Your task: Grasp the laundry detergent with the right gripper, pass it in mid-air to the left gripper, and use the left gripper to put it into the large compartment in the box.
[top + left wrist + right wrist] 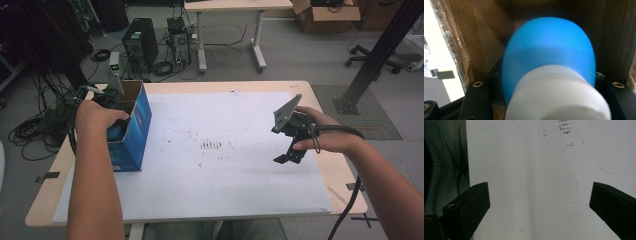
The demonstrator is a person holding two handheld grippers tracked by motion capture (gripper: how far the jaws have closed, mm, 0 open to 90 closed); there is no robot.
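White-capped blue bottle (549, 62) sits clenched between your left gripper (116, 131) jaws, inside the blue carton (131, 131) at the table's (327, 167) left. Your right gripper (289, 150) hovers released over the white mat (225, 165). Step: probably extraction; lift straight, clear of the walls.

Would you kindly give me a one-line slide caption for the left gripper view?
Left gripper holding a blue bottle with a white cap inside a cardboard box.
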